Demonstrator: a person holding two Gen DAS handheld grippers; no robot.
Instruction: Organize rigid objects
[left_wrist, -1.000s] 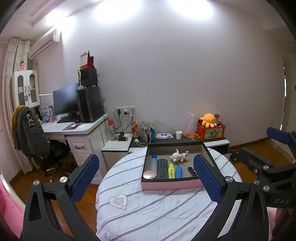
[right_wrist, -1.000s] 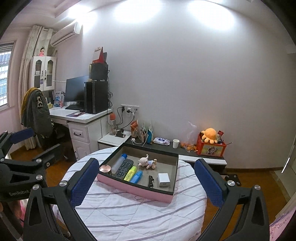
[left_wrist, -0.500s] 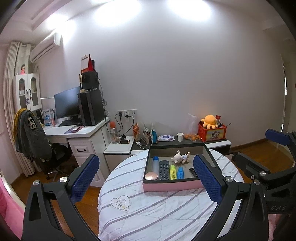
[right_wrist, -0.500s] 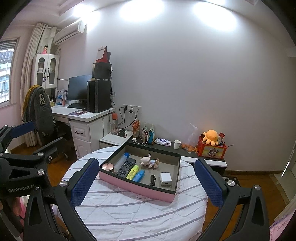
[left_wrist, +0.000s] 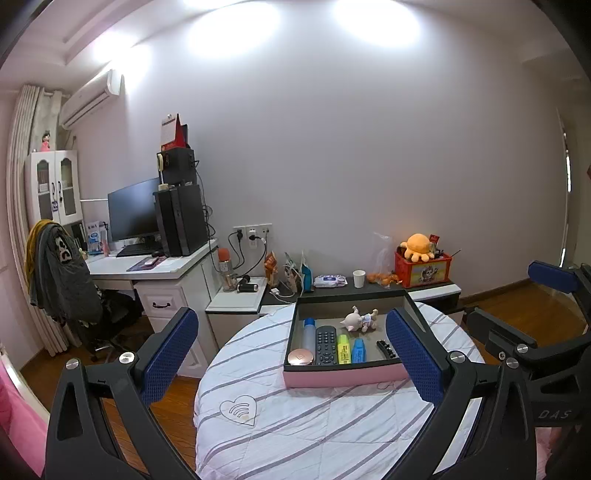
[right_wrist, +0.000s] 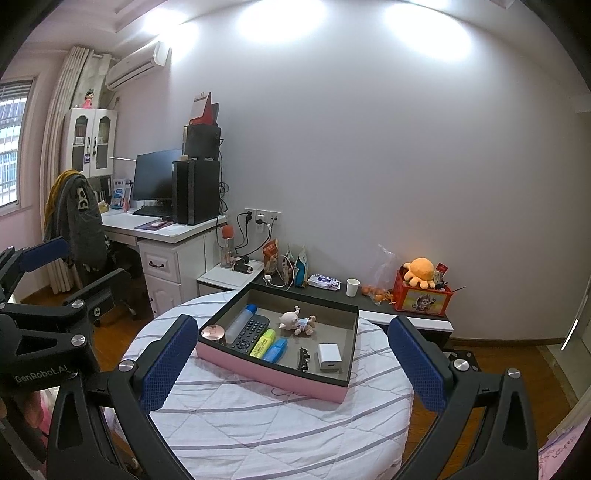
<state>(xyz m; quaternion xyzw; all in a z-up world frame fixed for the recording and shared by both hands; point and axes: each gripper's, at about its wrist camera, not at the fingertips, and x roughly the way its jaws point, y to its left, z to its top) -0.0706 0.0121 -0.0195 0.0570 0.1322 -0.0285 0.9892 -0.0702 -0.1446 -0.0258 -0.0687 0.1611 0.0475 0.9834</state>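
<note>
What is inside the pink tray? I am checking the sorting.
The pink-sided tray holds a round rose-gold compact, clear blue-capped bottle, black remote, yellow highlighter, blue highlighter, black clip, white charger and pig figurine. Nothing beneath them shows.

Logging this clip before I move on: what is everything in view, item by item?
tray: 1, pink, on table
table: 1, round, striped cover
remote: 1, black, in tray
bottle: 1, blue cap, beside remote
highlighters: 2, yellow and blue, in tray
toy: 1, pale, tray back
charger: 1, white, tray right
compact: 1, pinkish, tray left corner
desk: 1, white, left
left gripper: open
right gripper: open
</note>
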